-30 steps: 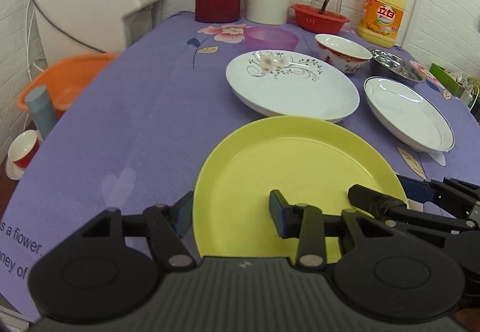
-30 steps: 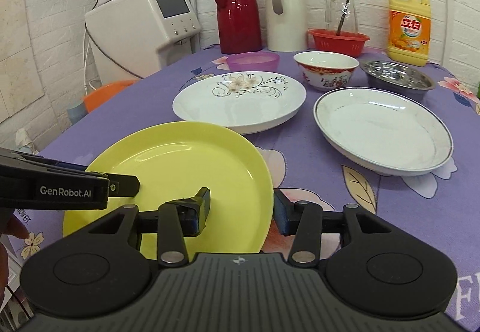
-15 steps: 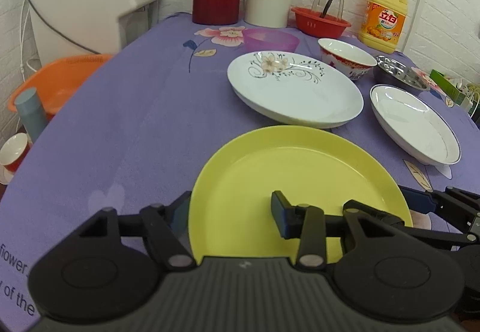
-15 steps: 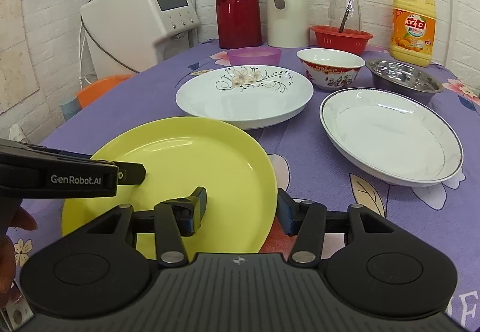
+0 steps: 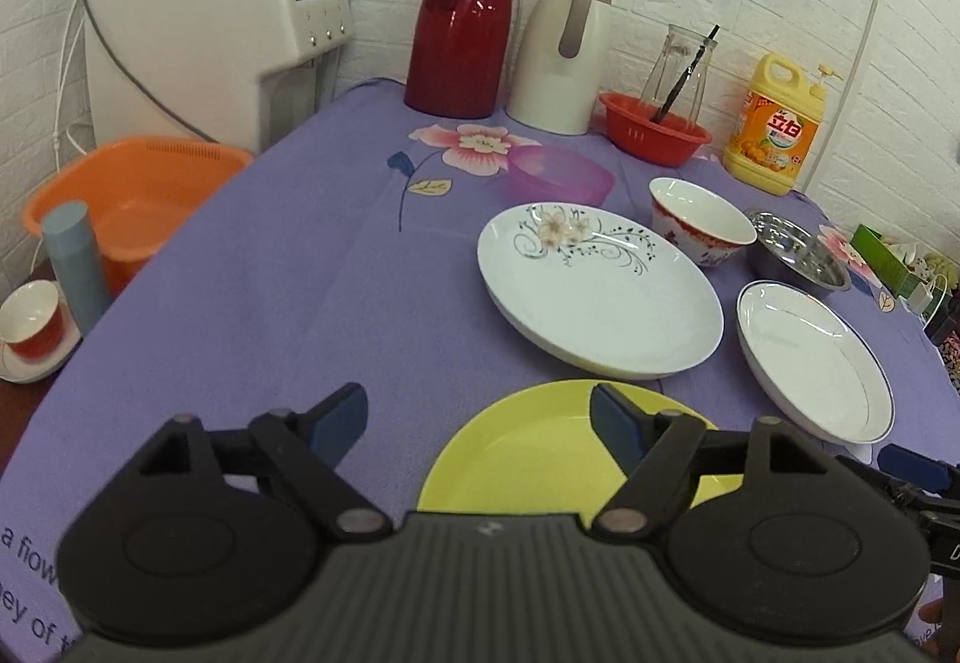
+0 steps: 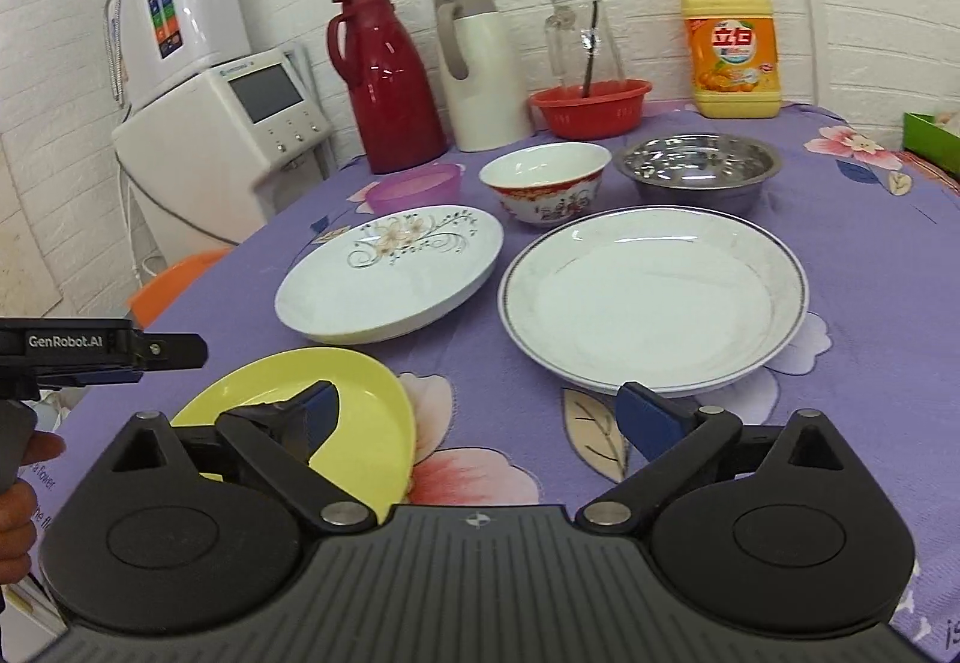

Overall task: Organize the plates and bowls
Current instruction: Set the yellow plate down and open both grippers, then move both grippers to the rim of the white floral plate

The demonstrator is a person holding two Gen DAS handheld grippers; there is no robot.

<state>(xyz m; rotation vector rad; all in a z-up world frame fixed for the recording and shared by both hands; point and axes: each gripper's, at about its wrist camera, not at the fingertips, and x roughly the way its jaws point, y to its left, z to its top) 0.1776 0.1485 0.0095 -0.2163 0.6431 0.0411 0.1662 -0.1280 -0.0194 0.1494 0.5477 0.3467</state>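
A yellow plate lies on the purple tablecloth at the near edge. My left gripper is open, above its left rim, holding nothing. My right gripper is open wide over the plate's right rim, empty. Beyond lie a white flowered plate and a white rimmed plate. Behind them stand a red-patterned bowl, a steel bowl and a purple bowl.
At the back stand a red thermos, a white jug, a red basket with a glass carafe, and a yellow detergent bottle. A water dispenser and an orange basin are left of the table.
Both grippers have pulled back and risen, and their jaws have opened wider. The yellow plate now shows smaller and lower in both views. The other dishes have not moved.
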